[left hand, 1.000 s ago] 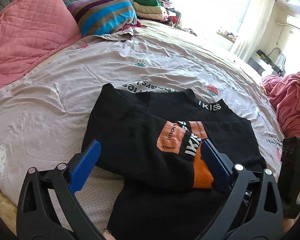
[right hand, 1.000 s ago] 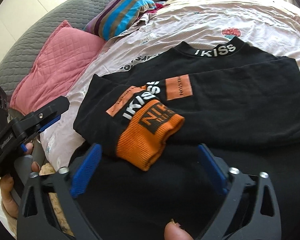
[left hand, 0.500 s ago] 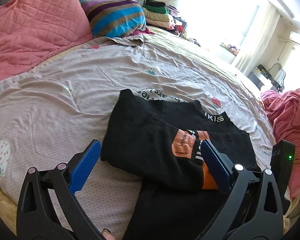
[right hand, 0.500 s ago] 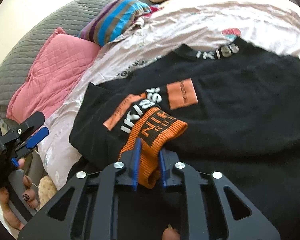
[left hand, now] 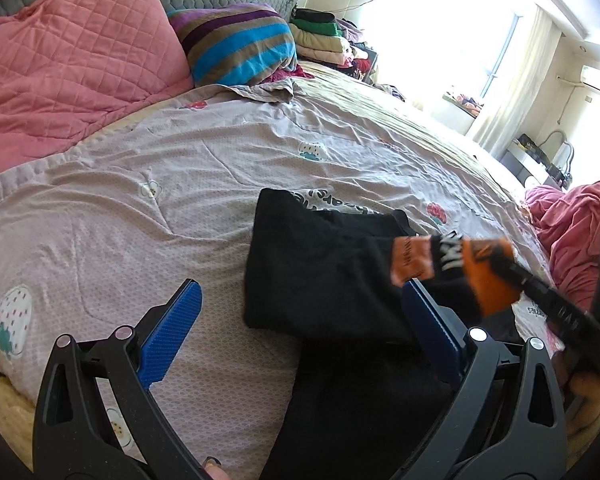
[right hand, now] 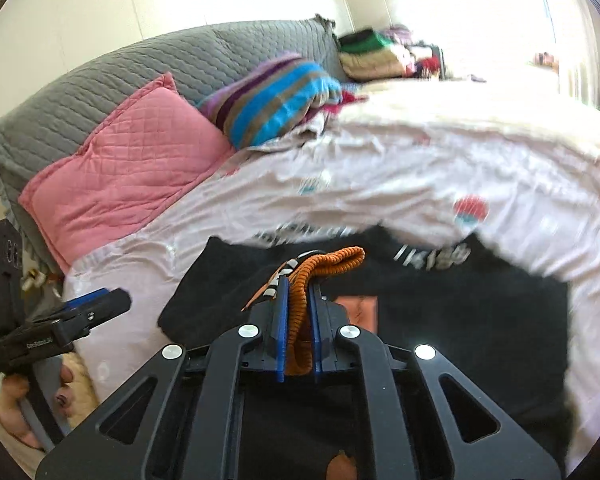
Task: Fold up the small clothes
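Bedsheet (left hand: 228, 168) below: right gripper (right hand: 298, 312) jaws clamp sweater's orange cuff (right hand: 300, 320); left gripper (left hand: 300, 332) jaws gape.

Sweater (left hand: 320, 280) on bed (left hand: 220, 168) — pillows (left hand: 80, 60) behind it

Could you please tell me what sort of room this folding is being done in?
Most likely a home bedroom: the black sweatshirt lies on a bed sheet with a pink quilted pillow against a grey padded headboard.
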Available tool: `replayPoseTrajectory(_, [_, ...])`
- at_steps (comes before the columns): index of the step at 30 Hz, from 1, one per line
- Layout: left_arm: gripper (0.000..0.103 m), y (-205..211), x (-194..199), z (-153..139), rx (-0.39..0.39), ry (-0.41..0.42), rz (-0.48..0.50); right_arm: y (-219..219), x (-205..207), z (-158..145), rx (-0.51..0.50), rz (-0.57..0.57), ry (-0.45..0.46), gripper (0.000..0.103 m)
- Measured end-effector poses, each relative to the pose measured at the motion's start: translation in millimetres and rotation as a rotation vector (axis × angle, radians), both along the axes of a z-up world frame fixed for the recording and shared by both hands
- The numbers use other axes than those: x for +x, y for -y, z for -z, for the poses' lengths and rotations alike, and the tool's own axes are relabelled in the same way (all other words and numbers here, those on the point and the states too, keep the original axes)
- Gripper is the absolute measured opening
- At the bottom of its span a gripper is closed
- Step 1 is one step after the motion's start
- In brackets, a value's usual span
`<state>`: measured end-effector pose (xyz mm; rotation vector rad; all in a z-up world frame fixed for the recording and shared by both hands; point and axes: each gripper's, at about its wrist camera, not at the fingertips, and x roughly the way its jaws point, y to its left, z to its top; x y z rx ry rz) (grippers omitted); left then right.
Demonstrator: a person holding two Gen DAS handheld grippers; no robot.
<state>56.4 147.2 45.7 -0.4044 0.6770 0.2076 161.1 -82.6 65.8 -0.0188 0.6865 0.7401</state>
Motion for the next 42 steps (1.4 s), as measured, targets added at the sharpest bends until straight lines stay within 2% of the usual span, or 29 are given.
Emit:
replayPoseTrajectory(3, [0.093,-1,2,2,-0.022,-0.002,0.004,12,8,-7,-0.022,0.027,0.045,0.008])
replayPoseTrajectory(10, [0.093,4,5,4,-0.012,-0.011,0.010,47,22,-16,-0.039,0.126,0.116,0.007])
replayPoseTrajectory(21, [0.093,25,17,7,0.009,-0.039,0.052,92,27,-7,-0.044,0.215,0.120,0.007])
replayPoseTrajectory(25, [0.093,30,30,9,0.001,-0.056,0.070,99,25,0,-0.086,0.244,0.137,0.007])
replayPoseTrajectory(31, [0.093,41,59,12,0.008,-0.085,0.109,112,28,15,-0.094,0.272,0.097,0.007])
replayPoseTrajectory(42, [0.093,62,83,21,0.032,-0.120,0.165,132,33,40,-0.103,0.291,0.003,0.007])
